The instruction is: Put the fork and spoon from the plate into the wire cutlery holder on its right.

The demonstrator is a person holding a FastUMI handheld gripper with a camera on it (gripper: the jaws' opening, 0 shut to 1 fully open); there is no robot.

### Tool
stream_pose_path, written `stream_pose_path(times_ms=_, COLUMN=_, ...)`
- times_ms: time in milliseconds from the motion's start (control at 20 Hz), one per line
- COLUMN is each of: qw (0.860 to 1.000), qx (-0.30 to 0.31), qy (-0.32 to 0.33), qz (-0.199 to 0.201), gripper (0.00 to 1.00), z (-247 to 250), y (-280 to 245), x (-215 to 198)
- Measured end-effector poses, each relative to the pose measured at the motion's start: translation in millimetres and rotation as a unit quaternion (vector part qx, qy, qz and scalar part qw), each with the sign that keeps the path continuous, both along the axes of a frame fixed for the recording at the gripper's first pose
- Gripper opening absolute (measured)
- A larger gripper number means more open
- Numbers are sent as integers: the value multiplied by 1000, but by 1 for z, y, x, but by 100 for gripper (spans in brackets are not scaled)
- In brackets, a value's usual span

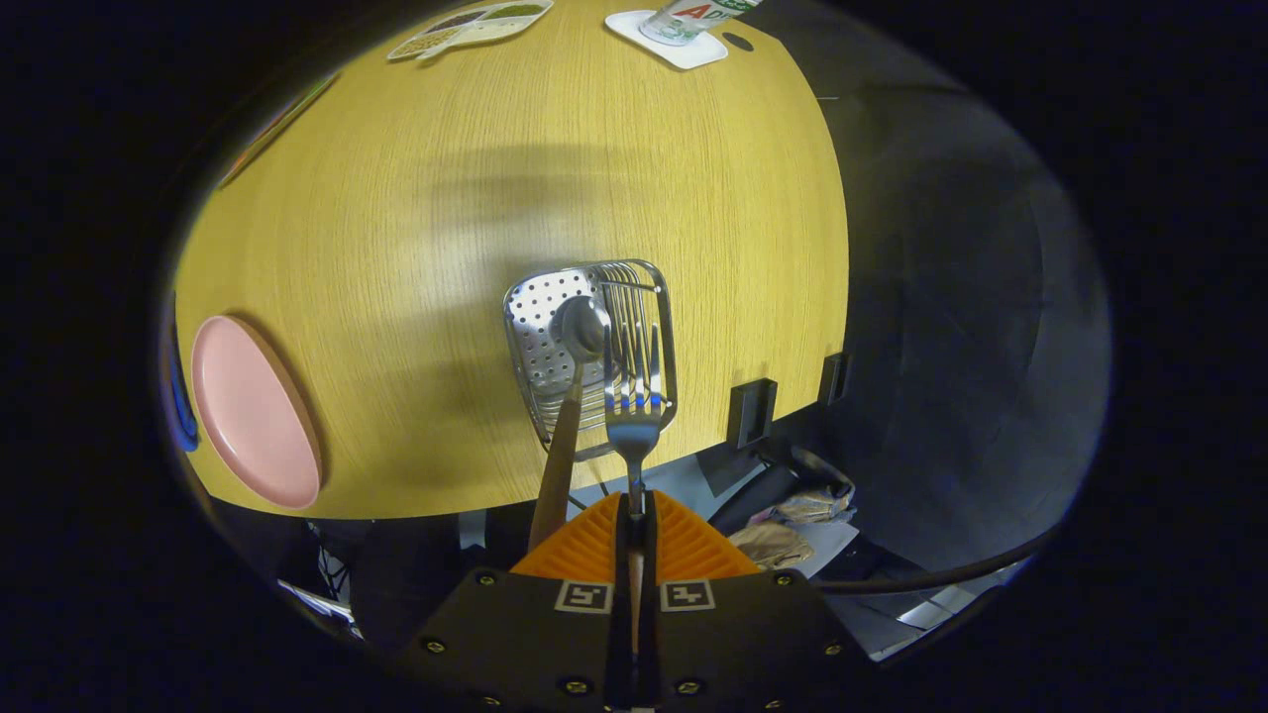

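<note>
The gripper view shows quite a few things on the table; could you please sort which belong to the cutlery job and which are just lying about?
Job:
- fork, clamped in the gripper, tines over the holder
- spoon, standing in the wire cutlery holder
- pink plate, left of the holder

Lying about:
- bottle on a white coaster
- divided dish

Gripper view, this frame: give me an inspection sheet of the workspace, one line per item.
Surface: wooden table, bare in the middle.
Job's things: fork clamped by its handle, tines over the wire cutlery holder; spoon already standing in the holder; pink plate empty, left of the holder.
Clutter: divided dish and bottle on a white coaster at the far edge.
Grippers: gripper shut on fork.
Cables: black cable below the table.
Surroundings: dark booth wall; cloths on the floor.
</note>
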State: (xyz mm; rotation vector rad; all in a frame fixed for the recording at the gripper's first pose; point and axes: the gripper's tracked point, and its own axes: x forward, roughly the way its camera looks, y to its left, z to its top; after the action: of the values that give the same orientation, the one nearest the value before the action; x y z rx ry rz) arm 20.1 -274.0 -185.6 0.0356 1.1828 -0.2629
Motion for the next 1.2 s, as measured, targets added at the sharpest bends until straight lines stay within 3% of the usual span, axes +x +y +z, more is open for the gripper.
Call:
stream_pose_path(times_ms=200, qw=1000, qx=-4, qy=-16, qz=-11, gripper=11, z=5, y=-7, x=4)
stream_pose_path(times_ms=250, qw=1000, qx=-10, qy=-21, qz=-12, gripper=26, z=10, y=-8, x=5)
stream_pose_path(times_ms=400, qw=999, qx=-17, qy=-47, qz=-12, gripper=52, z=20, y=-11, x=10)
stream_pose_path(times_ms=450, qw=998, qx=-17, qy=-55, qz=-12, gripper=68, z=22, y=-12, x=12)
stream_pose_path(times_ms=650, qw=996, qx=2, qy=-84, qz=-7, gripper=94, z=34, y=0, x=17)
stream_pose_path(times_ms=900, qw=995, qx=-5, qy=-100, qz=8, gripper=97, z=38, y=12, x=21)
stream_pose_path(times_ms=1200, qw=982, qx=10, qy=-187, qz=1, gripper=97, z=67, y=29, x=30)
